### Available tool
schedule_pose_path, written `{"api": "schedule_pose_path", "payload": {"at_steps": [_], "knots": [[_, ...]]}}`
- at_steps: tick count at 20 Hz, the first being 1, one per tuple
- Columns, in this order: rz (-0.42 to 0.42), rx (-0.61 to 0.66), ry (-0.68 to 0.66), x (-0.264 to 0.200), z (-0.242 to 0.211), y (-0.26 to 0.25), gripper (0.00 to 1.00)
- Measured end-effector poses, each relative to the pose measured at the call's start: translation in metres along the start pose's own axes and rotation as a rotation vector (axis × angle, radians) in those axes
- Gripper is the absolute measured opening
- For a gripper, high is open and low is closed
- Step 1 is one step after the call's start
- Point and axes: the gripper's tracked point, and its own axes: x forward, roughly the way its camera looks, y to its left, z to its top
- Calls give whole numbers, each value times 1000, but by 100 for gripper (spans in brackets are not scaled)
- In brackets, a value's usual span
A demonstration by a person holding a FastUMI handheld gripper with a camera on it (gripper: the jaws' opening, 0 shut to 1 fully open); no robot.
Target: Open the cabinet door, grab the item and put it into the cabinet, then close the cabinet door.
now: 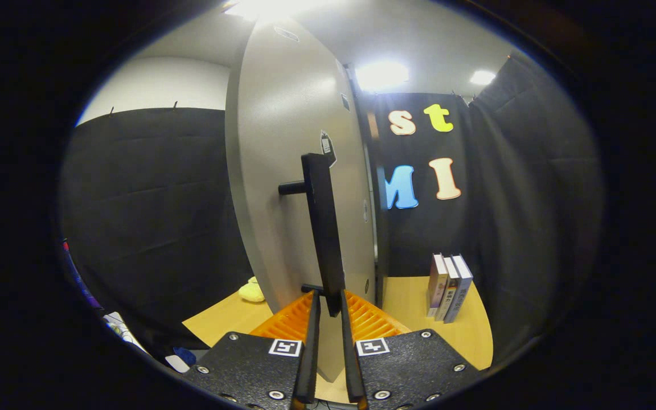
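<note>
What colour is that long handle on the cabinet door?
Black, against the grey cabinet door; the handle shows clearly in the gripper view, the gripper closed on it.

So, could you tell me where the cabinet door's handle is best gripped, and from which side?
Grip the black bar handle near its lower end, coming edge-on with a jaw either side, as the gripper does now. The bar is slim, upright, and stands off the grey door on posts.
</note>
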Motion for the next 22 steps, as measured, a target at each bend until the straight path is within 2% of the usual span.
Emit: {"api": "schedule_pose_path", "payload": {"at_steps": [3, 5, 6, 9, 14, 18, 22], "knots": [[-58, 12, -28, -6, 4, -21, 26], [-38, 36, -31, -2, 1, -21, 26], [-43, 42, -35, -1, 1, -23, 30], [-67, 47, -66, -4, 2, -28, 57], [-168, -11, -223, -11, 5, -48, 87], [-194, 42, -236, -13, -35, -50, 94], [-292, 50, -207, -23, -107, -66, 94]]}}
